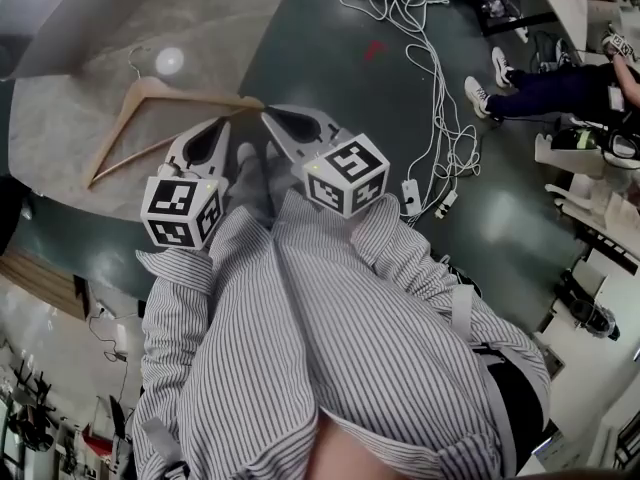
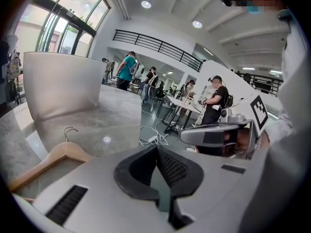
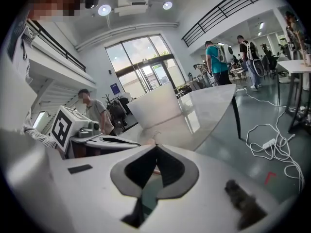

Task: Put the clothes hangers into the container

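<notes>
1. Hanger position: the wooden hanger [image 1: 122, 128] lies flat on the grey table [image 1: 60, 118], just ahead of your grippers, with its hook pointing away from you. The white container [image 2: 63, 84] stands further back on that table.
2. Your left gripper [image 1: 222, 128] and right gripper [image 1: 272, 118] are side by side, both with jaws closed tip to tip and nothing between them.
3. Expect the hanger to be light and stiff. Its smooth wood will likely skid if nudged.
4. Open one gripper and pinch a sloping arm near the neck. Avoid the thin wire hook, which may swivel.
</notes>
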The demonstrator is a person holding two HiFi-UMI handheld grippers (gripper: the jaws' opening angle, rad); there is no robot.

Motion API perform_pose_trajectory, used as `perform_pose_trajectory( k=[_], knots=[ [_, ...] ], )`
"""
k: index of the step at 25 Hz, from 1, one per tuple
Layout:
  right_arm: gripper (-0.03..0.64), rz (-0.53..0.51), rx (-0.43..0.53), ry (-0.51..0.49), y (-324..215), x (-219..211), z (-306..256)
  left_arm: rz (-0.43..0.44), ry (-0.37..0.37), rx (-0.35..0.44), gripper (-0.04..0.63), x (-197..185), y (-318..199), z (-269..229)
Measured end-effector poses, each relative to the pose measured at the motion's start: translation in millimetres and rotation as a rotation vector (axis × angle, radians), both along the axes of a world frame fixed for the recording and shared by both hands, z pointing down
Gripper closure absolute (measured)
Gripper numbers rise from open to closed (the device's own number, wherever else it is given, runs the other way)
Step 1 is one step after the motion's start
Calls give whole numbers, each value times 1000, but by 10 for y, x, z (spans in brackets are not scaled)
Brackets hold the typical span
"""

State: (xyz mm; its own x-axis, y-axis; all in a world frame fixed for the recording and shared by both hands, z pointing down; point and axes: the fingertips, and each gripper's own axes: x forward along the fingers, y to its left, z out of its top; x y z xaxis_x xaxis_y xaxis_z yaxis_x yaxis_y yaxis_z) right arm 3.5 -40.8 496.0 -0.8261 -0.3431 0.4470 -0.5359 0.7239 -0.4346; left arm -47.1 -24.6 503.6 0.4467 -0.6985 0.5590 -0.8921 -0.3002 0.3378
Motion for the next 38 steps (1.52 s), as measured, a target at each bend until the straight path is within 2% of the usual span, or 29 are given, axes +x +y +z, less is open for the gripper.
perform_pose_trajectory(
  k=[7,17,23,25,28,33,38],
  knots=[
    [602,50,-36,12,-117,63,187,43,-37,-3,584,16,-94,205],
    [602,48,-96,35,-153,103,509,149,-134,-43,583,64,-208,572],
    [603,55,-148,22,-145,79,640,223,-219,-96,581,96,-178,815],
    [601,56,-157,22,-132,71,667,253,-285,-89,577,77,-170,866],
    [602,59,-169,21,-119,57,707,321,-387,-80,515,80,-144,964],
    [601,62,-190,23,-121,88,760,364,-433,-97,480,133,-154,1073],
    [601,71,-203,29,-118,109,812,398,-476,-94,474,163,-182,1141]
  ],
)
